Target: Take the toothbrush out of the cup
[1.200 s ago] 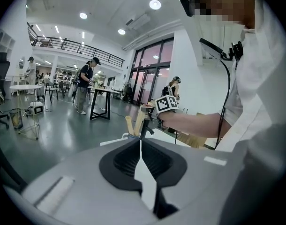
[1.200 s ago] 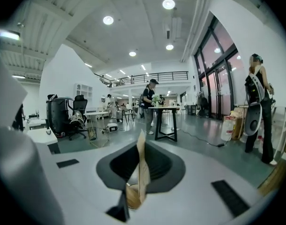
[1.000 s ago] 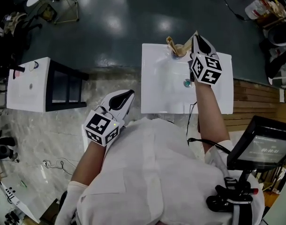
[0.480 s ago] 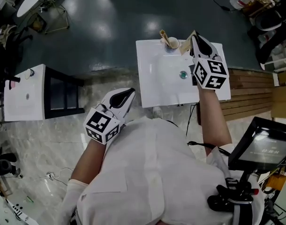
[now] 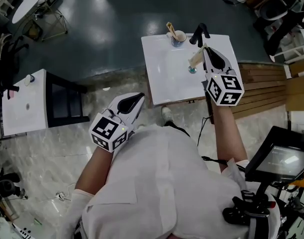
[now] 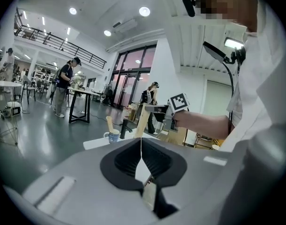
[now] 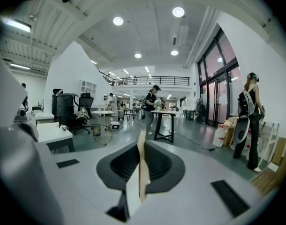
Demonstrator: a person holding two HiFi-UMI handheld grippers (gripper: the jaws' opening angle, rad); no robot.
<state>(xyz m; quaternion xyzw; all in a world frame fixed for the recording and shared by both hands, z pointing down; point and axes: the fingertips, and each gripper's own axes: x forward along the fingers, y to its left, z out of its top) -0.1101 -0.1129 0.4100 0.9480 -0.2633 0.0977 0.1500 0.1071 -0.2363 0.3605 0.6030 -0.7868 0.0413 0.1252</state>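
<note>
Where our white shirt fills the near edge of the head view, we hold the left gripper out over the marble floor, short of the basin's near left corner. Its own view shows the jaws pressed together with nothing between them.

Further out, over the right side of the basin, our right gripper is clamped on the toothbrush. In that gripper's view the jaws pinch a thin, pale wooden handle that runs up through the slit between them. From above, the toothbrush slants out to the left of the jaw tips and hangs over the bowl, just beyond the drain. It is fully out of the cup and apart from it.

At the basin's far edge stands the cup, white with a blue mark, just left of the black tap. A second wooden stick leans in it.

Off to the left, well apart from the basin, we see a white side table. Past all this the gripper views open onto a large hall where people stand at tables.
</note>
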